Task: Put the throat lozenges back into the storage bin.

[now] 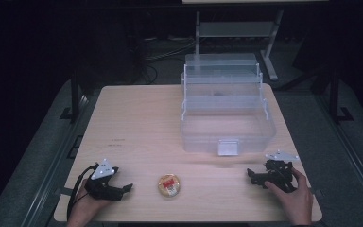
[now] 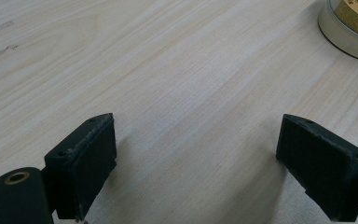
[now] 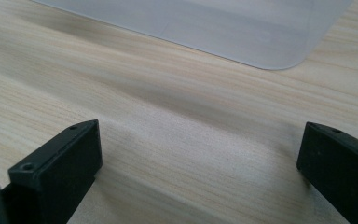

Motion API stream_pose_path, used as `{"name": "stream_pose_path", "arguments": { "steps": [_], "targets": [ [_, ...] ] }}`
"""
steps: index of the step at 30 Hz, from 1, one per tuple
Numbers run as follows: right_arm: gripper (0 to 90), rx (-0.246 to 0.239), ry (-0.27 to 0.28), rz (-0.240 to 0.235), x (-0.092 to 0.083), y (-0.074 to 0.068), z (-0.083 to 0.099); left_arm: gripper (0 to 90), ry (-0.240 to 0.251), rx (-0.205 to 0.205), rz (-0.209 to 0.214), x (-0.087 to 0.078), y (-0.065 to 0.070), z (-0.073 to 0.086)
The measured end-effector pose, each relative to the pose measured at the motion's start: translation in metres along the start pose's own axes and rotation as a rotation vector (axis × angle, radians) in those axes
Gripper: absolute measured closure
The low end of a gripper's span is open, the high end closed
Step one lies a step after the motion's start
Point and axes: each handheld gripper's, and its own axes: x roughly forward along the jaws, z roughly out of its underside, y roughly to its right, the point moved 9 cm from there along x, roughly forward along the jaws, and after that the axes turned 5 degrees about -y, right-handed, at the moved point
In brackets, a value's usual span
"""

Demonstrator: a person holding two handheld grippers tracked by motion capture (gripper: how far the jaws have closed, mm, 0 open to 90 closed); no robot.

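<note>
On the wooden table (image 1: pixel 137 123) near my edge sits a small round tin (image 1: pixel 169 185) with a clear lid and something red and yellow inside. It lies between my two hands, closer to the left one. My left gripper (image 1: pixel 123 188) rests low on the wood just beside the tin, and its jaws are wide apart with nothing in them. From the left gripper view I can see the tin's silver side up in the corner, so I think the jaws point a little past it and need to turn to get round it. My right gripper (image 1: pixel 253 175) rests on the wood too, jaws wide apart and empty, near the front corner of the big clear box (image 1: pixel 227 127). The box stands with its top up and its trays stepped back, so I guess it waits for the tin to go in
</note>
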Motion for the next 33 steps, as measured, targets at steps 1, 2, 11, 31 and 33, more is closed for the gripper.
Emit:
{"name": "stream_pose_path", "arguments": {
  "steps": [1, 2, 11, 31, 33],
  "targets": [
    [0.0, 0.001, 0.0, 0.0, 0.0, 0.0, 0.0, 11.3, 0.001, 0.0, 0.001, 0.0, 0.0, 0.0],
    [0.0, 0.0, 0.001, 0.0, 0.0, 0.0, 0.0, 11.3, 0.001, 0.002, 0.004, 0.0, 0.0, 0.0],
    [0.0, 0.0, 0.001, 0.0, 0.0, 0.0, 0.0, 11.5, -0.011, 0.016, 0.014, -0.001, 0.0, 0.001],
    [0.0, 0.0, 0.001, 0.0, 0.0, 0.0, 0.0, 12.6, -0.082, -0.003, 0.066, -0.005, 0.011, -0.006],
    [0.0, 0.0, 0.001, 0.0, 0.0, 0.0, 0.0, 12.6, -0.085, -0.001, 0.066, -0.005, 0.011, -0.006]
  ]
}}
